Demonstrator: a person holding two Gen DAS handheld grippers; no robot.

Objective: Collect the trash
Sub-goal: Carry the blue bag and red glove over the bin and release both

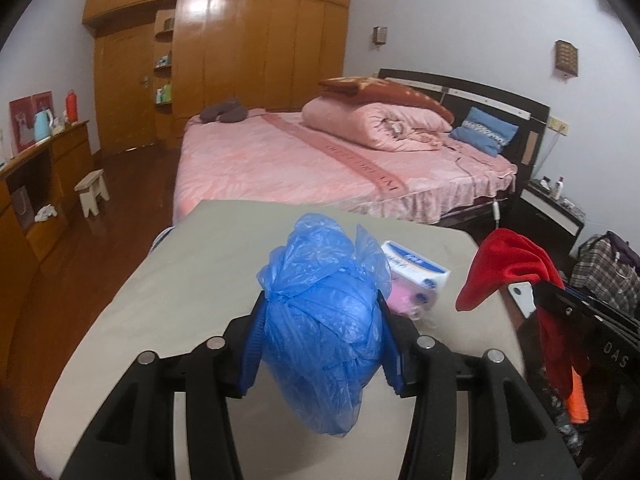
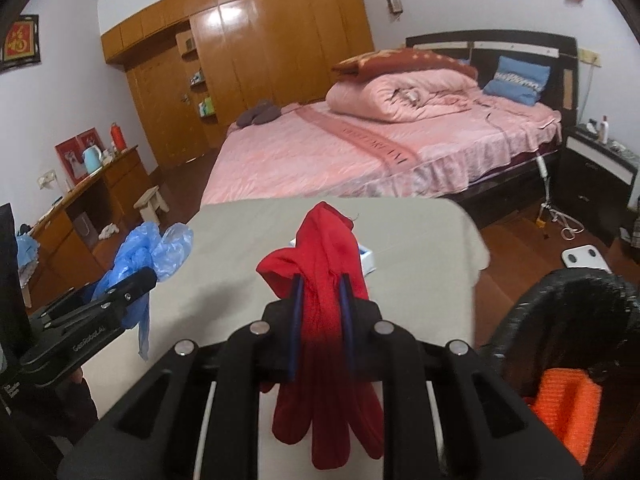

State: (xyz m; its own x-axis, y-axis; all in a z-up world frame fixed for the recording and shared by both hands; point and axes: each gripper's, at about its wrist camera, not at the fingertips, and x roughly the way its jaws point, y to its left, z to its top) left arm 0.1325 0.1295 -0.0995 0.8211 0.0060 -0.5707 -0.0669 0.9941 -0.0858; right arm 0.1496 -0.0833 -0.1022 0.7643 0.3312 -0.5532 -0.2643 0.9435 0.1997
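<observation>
Between left gripper [image 1: 320, 312] jaws, blue bag [image 1: 324, 320] clamped, above grey table [image 1: 180, 280], right gripper [image 2: 322, 300] jaws clamped on red cloth [image 2: 324, 280], tissue pack [image 1: 416, 270] beyond, table's left half bare.

Blue plastic bag [image 1: 324, 320], red cloth [image 2: 328, 300], pink bedspread [image 1: 280, 160]

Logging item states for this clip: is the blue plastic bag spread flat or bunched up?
Bunched up. The blue plastic bag is a crumpled ball pinched in the left gripper, hanging above the table.

Black tools [image 1: 320, 332] (blue pads [image 2: 295, 320], silver screws [image 2: 259, 327])
</observation>
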